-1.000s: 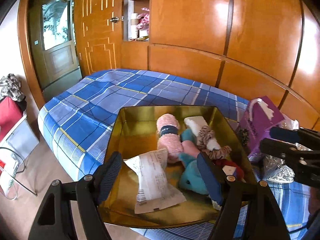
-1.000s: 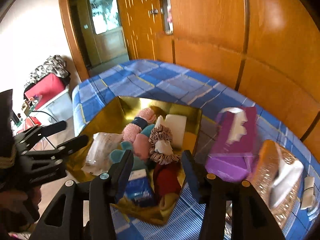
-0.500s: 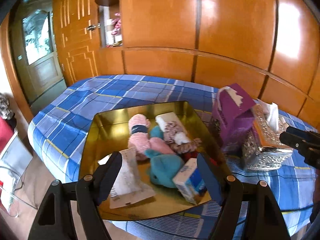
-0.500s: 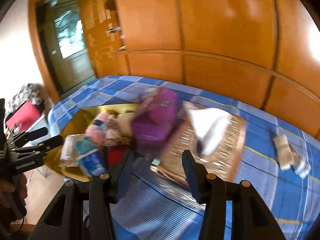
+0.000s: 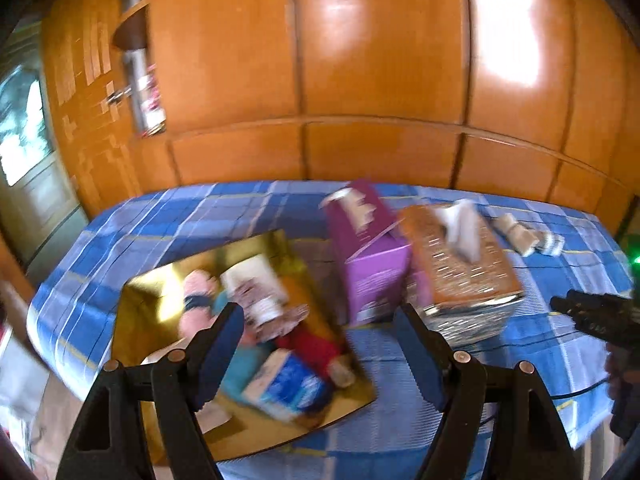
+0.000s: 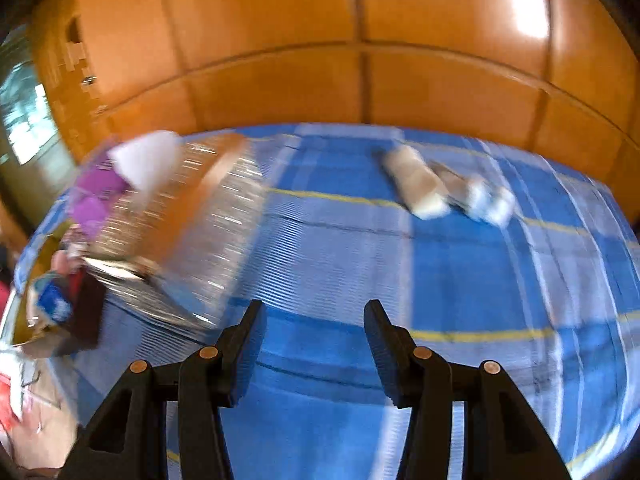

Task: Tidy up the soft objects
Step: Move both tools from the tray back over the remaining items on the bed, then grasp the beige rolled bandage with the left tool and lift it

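Both views have swung rightward since the earlier frames: the gold tray that filled the middle of each picture now sits at lower left in the left wrist view and at the far left edge of the right wrist view, and bare blue cloth has come under the right gripper.

The right gripper (image 6: 314, 332) stands at the bottom centre of its view, jaws parted with nothing between them, only the checked blue cloth (image 6: 460, 272) behind. Above it and to the right, in the upper middle of the frame, lie two small rolled soft items (image 6: 444, 188), side by side and touching, blurred so their make is unclear. They are the only loose soft things outside the tray, so I judge them the target of this reach.

The left gripper (image 5: 318, 354) is also released and empty, at the bottom centre of its view. Beyond its fingers lies the gold tray (image 5: 140, 300), already crowded with soft things. To the right of the tray stand a purple tissue box (image 5: 372, 256) and, just beside it, a glittery tissue holder (image 5: 460, 264). The same rolled items show small at upper right.

The step in hand appears to be the approach to the stray rolls. The next move calls for bringing the right gripper forward over one roll, lining the jaws across its narrow width, and closing gently, since a soft roll may squash or drag its neighbour along.
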A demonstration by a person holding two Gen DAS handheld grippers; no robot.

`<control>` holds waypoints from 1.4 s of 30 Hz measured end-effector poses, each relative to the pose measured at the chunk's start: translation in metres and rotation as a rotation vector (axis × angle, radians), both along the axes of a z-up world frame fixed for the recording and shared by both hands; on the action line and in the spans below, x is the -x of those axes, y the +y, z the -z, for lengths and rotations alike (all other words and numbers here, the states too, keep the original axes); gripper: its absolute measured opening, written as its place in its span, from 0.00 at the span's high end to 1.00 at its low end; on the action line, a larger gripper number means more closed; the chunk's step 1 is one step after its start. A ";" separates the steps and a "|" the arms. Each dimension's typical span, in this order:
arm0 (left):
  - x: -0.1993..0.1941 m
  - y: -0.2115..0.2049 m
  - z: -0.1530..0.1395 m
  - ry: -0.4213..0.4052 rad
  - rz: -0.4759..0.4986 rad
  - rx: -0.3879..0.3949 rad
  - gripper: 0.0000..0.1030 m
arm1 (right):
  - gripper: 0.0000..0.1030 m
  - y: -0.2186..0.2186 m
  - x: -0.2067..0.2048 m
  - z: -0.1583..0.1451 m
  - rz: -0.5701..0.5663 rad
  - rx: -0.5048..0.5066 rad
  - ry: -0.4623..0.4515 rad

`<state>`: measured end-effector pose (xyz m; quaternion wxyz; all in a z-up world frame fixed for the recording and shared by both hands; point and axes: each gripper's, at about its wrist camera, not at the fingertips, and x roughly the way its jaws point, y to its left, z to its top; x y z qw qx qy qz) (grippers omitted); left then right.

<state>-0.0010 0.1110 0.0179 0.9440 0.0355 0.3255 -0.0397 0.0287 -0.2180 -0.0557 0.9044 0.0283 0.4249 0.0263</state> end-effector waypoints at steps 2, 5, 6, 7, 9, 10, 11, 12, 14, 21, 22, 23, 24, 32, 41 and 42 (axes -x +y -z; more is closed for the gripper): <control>-0.002 -0.017 -0.007 -0.013 0.053 0.002 0.25 | 0.51 -0.021 0.006 0.009 0.064 0.008 0.026; -0.009 -0.053 -0.018 -0.028 0.160 0.003 0.25 | 0.51 -0.047 0.014 0.018 0.139 0.025 0.056; -0.012 -0.063 -0.021 -0.027 0.186 0.008 0.25 | 0.51 -0.057 0.019 0.022 0.166 0.022 0.065; -0.015 -0.079 -0.024 -0.022 0.232 0.022 0.25 | 0.51 -0.064 0.021 0.024 0.183 0.016 0.072; -0.021 -0.101 -0.028 -0.012 0.289 0.040 0.25 | 0.51 -0.077 0.028 0.030 0.211 0.013 0.088; -0.024 -0.118 -0.029 -0.002 0.328 0.052 0.25 | 0.51 -0.080 0.031 0.032 0.217 0.015 0.093; -0.028 -0.131 -0.031 0.004 0.356 0.059 0.25 | 0.51 -0.084 0.034 0.035 0.223 0.020 0.101; -0.031 -0.145 -0.031 0.018 0.380 0.064 0.25 | 0.51 -0.087 0.035 0.038 0.228 0.026 0.107; -0.042 -0.171 -0.029 0.061 0.420 0.092 0.25 | 0.51 -0.092 0.038 0.043 0.232 0.027 0.116; -0.101 -0.255 0.000 0.231 0.449 0.165 0.25 | 0.50 -0.097 0.038 0.060 0.221 0.020 0.124; -0.113 -0.266 0.008 0.268 0.433 0.176 0.25 | 0.50 -0.096 0.038 0.060 0.215 0.029 0.123; -0.126 -0.276 0.018 0.302 0.413 0.188 0.25 | 0.49 -0.095 0.038 0.061 0.209 0.037 0.119; -0.138 -0.286 0.028 0.331 0.399 0.195 0.25 | 0.45 -0.094 0.039 0.061 0.203 0.036 0.112; -0.218 -0.334 0.089 0.454 0.274 0.207 0.28 | 0.29 -0.090 0.042 0.066 0.178 0.013 0.061; -0.277 -0.360 0.123 0.500 0.168 0.215 0.29 | 0.18 -0.089 0.042 0.068 0.182 -0.033 0.030; -0.280 -0.361 0.127 0.505 0.152 0.208 0.29 | 0.18 -0.090 0.042 0.068 0.182 -0.038 0.028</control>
